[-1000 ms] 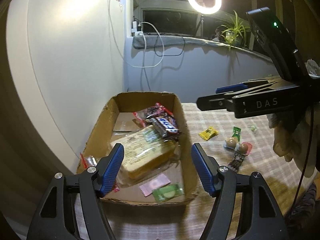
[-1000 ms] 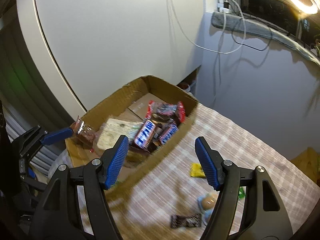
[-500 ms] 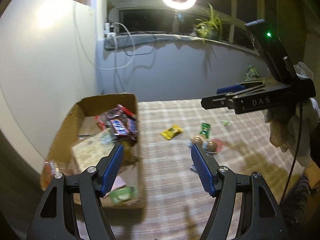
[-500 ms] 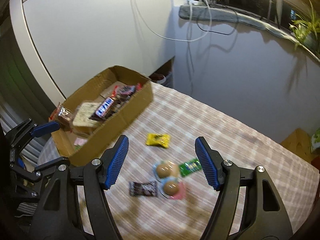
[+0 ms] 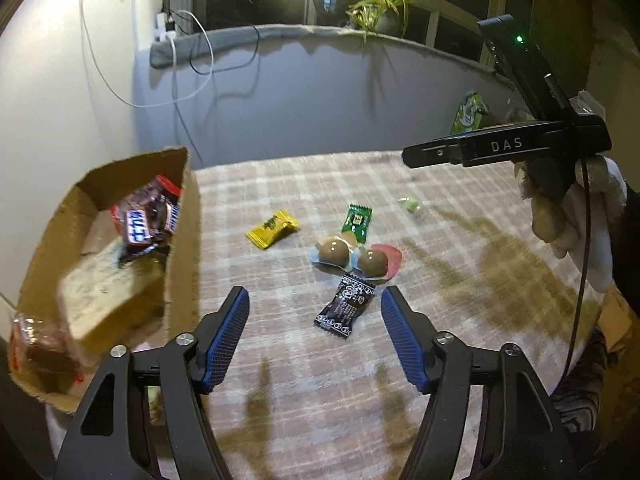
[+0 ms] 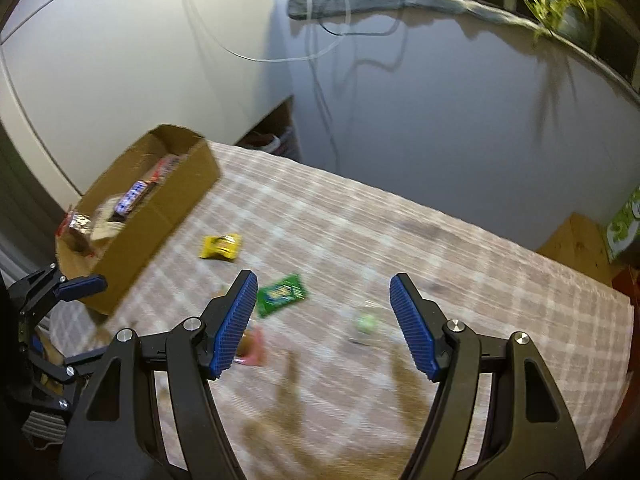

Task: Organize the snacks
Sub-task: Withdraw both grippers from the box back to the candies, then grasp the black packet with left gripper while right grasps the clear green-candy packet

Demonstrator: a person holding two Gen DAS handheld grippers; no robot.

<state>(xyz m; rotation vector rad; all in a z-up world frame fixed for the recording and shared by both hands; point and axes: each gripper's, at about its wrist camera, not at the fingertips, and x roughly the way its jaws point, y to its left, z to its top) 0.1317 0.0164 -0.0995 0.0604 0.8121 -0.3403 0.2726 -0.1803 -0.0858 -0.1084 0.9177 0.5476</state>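
Observation:
A cardboard box [image 5: 182, 240] at the table's left holds chocolate bars [image 5: 146, 220] and a wrapped loaf [image 5: 108, 300]; it also shows in the right wrist view [image 6: 160, 216]. Loose on the checked cloth lie a yellow packet [image 5: 273, 229], a green packet [image 5: 358, 218], two chocolate balls [image 5: 352, 256], a black packet [image 5: 345, 306] and a small green candy [image 5: 409, 203]. My left gripper [image 5: 314, 336] is open and empty, above the black packet. My right gripper [image 6: 322, 326] is open and empty, above the green packet [image 6: 282, 294] and small green candy [image 6: 366, 323].
The table [image 6: 480, 280] stands against a grey wall with hanging cables [image 5: 188, 76]. A windowsill carries a plant [image 5: 384, 8] and a ring light. A green bag [image 5: 469, 112] sits at the far right. The right gripper's body [image 5: 504, 148] hangs over the table's right side.
Both grippers have swung right, away from the box, and now hang over the loose snacks. Both stay open and empty.

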